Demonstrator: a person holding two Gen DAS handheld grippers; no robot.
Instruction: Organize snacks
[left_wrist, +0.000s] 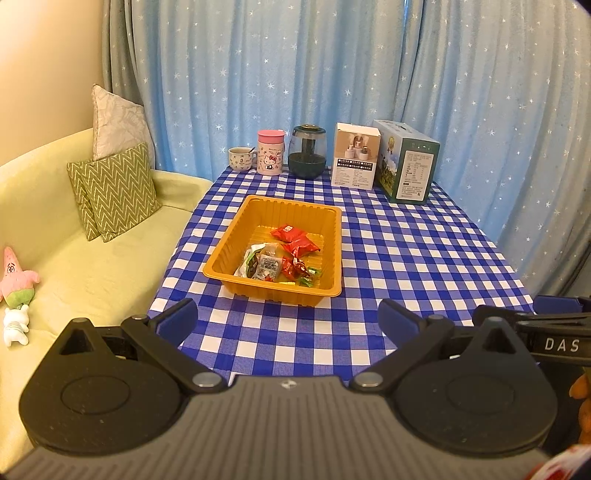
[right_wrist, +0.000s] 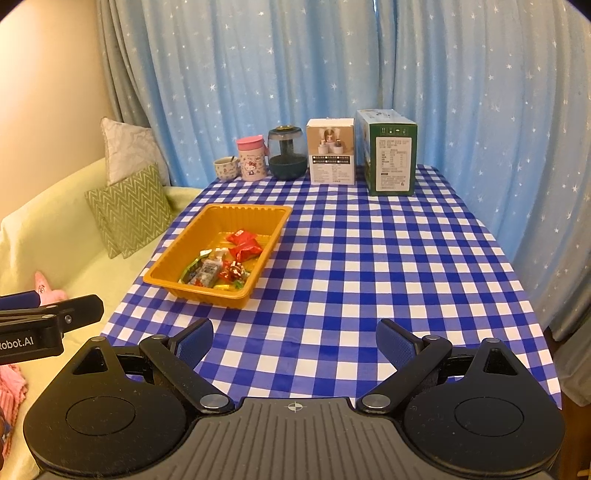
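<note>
An orange plastic tray (left_wrist: 236, 236) (right_wrist: 173, 254) sits on the blue-and-white checked table. Inside lie red snack packets (left_wrist: 291, 234) (right_wrist: 242, 245), a clear-wrapped snack (left_wrist: 266, 266) (right_wrist: 207, 271) and small green-wrapped sweets (left_wrist: 308, 278). My left gripper (left_wrist: 286, 321) is open and empty, held above the near table edge, short of the tray. My right gripper (right_wrist: 293, 341) is also open and empty, over the near table, with the tray ahead to its left. The right gripper's side (left_wrist: 554, 332) shows at the right of the left wrist view, and the left gripper's side (right_wrist: 44, 325) shows at the left of the right wrist view.
Along the table's far edge stand a small cup (left_wrist: 242, 158), a pink Hello Kitty tumbler (left_wrist: 270, 152), a dark glass jar (left_wrist: 307, 151), a white box (left_wrist: 355, 157) and a green box (left_wrist: 406, 162). A yellow-green sofa (left_wrist: 74, 258) with cushions and plush toys lies left. Blue curtains hang behind.
</note>
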